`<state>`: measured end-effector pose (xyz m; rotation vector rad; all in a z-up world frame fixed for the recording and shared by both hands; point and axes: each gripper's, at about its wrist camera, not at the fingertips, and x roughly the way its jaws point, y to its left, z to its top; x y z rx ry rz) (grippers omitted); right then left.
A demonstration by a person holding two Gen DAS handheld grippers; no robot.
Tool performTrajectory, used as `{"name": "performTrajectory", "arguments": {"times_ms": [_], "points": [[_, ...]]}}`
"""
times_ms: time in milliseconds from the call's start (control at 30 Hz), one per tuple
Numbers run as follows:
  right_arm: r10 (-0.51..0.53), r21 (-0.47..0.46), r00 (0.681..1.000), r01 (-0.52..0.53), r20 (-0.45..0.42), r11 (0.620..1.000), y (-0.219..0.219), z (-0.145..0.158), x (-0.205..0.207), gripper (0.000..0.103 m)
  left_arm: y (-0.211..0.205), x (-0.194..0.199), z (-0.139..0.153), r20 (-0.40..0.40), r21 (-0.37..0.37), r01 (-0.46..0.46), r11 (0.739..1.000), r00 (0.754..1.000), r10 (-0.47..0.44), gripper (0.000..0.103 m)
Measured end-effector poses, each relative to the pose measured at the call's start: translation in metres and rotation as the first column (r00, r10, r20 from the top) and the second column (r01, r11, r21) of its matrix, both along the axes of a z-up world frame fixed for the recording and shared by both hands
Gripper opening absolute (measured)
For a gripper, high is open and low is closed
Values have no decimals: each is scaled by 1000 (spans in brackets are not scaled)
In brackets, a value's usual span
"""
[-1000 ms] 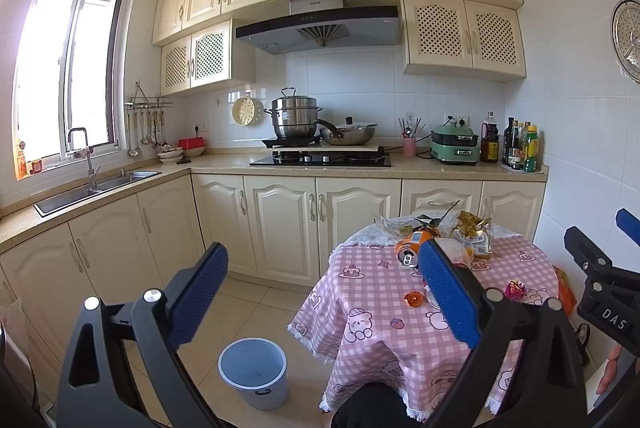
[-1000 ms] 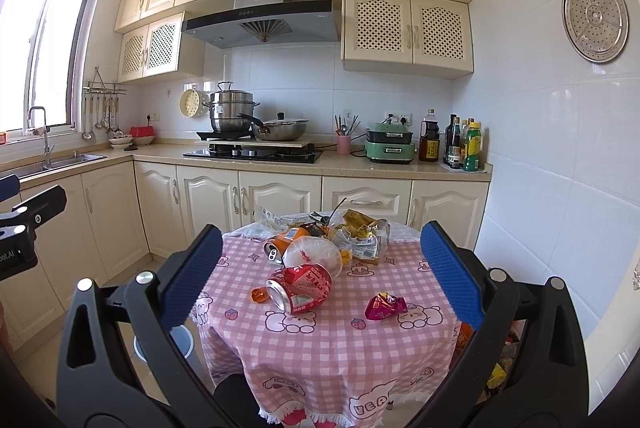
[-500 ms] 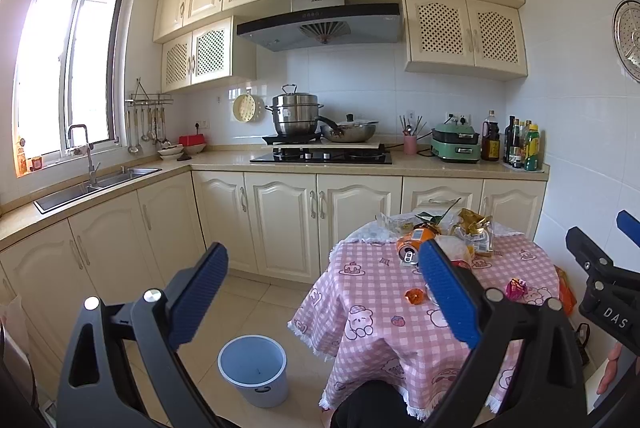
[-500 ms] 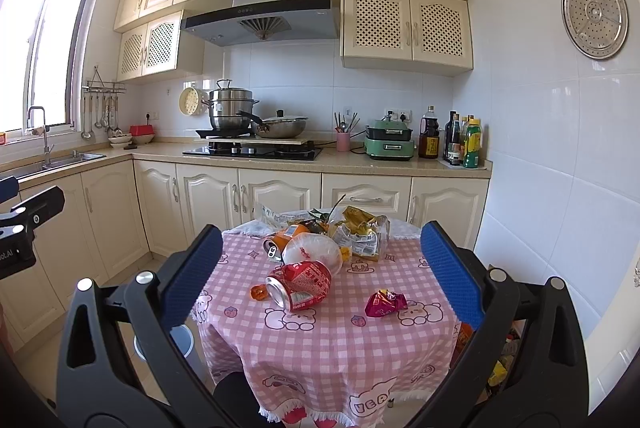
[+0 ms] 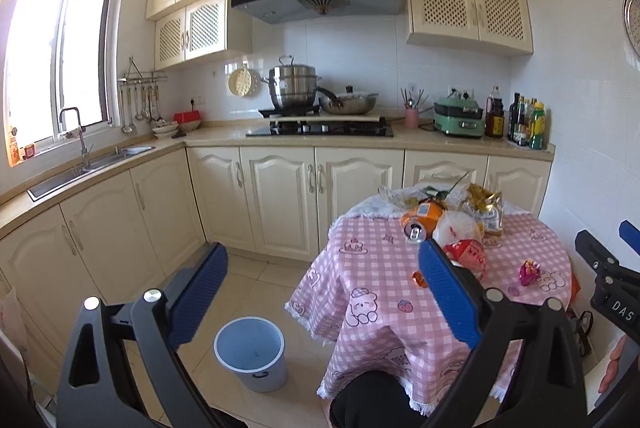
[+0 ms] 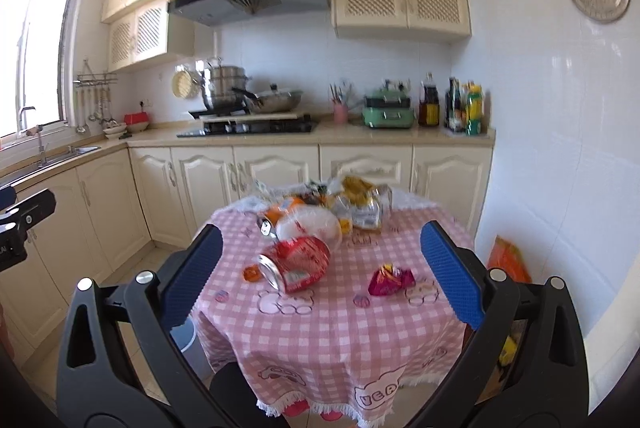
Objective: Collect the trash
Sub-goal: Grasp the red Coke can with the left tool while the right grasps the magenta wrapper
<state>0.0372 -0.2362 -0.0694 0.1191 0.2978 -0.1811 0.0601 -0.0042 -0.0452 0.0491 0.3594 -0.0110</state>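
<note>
Right hand-held gripper [image 6: 320, 260], wide open and empty like the left hand-held gripper [image 5: 320, 280], faces and is nearer the red can [image 6: 296, 264] lying on the table [image 6: 320, 332], mouth toward lower-left.

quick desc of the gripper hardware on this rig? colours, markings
Both alike: the left gripper and right gripper have black plastic frames with triangular cut-outs, silver bolt heads, and long flat blue finger pads with fine ribbed texture. White "DAS" lettering marks the right gripper's side. No cables visible.
</note>
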Motion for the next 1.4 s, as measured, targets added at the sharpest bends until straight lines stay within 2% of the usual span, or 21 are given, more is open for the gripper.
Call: {"name": "performTrajectory", "arguments": {"times_ms": [200, 300, 367, 433, 600, 700, 767, 833, 967, 1067, 1100, 1167, 1233, 1367, 1400], "points": [[-28, 44, 995, 32, -95, 999, -21, -33, 34, 97, -15, 54, -34, -142, -7, 63, 998, 988, -63, 94], [-43, 70, 988, 54, -145, 996, -34, -50, 53, 97, -28, 83, -52, -229, -44, 140, 989, 962, -146, 94], [-61, 97, 981, 80, -182, 992, -49, -63, 66, 97, -41, 103, -64, -280, -77, 186, 980, 939, -200, 94], [-80, 110, 975, 105, -209, 988, -60, -73, 76, 97, -56, 126, -77, -336, -130, 245, 961, 901, -276, 94], [-117, 138, 953, 161, -279, 977, -85, -100, 96, 97, -91, 170, -96, -394, -196, 317, 928, 841, -371, 94], [-123, 158, 945, 177, -305, 971, -96, -112, 107, 97, -112, 197, -107, -430, -214, 352, 911, 804, -411, 94], [-121, 167, 942, 180, -312, 969, -100, -117, 111, 97, -126, 218, -116, -468, -239, 367, 899, 768, -437, 94], [-111, 184, 943, 176, -315, 967, -106, -121, 119, 97, -133, 232, -121, -482, -262, 376, 889, 747, -458, 94], [-102, 207, 942, 174, -319, 963, -111, -125, 129, 97, -150, 260, -129, -506, -257, 393, 883, 724, -469, 94], [-84, 222, 942, 163, -326, 961, -110, -129, 138, 97, -158, 280, -140, -540, -282, 408, 868, 680, -495, 93], [-80, 223, 941, 160, -329, 961, -110, -131, 140, 97, -159, 285, -144, -550, -293, 411, 864, 667, -503, 91], [-83, 222, 937, 165, -339, 961, -111, -135, 145, 97, -162, 293, -151, -568, -302, 408, 861, 649, -507, 81], [-85, 228, 933, 173, -351, 958, -114, -138, 150, 97, -160, 298, -154, -564, -358, 413, 837, 619, -546, 76], [-95, 224, 927, 186, -364, 957, -119, -141, 157, 97, -162, 298, -150, -558, -374, 444, 814, 594, -580, 58], [-97, 219, 925, 188, -368, 958, -119, -141, 158, 97, -164, 297, -149, -556, -383, 459, 802, 579, -597, 53]]}}
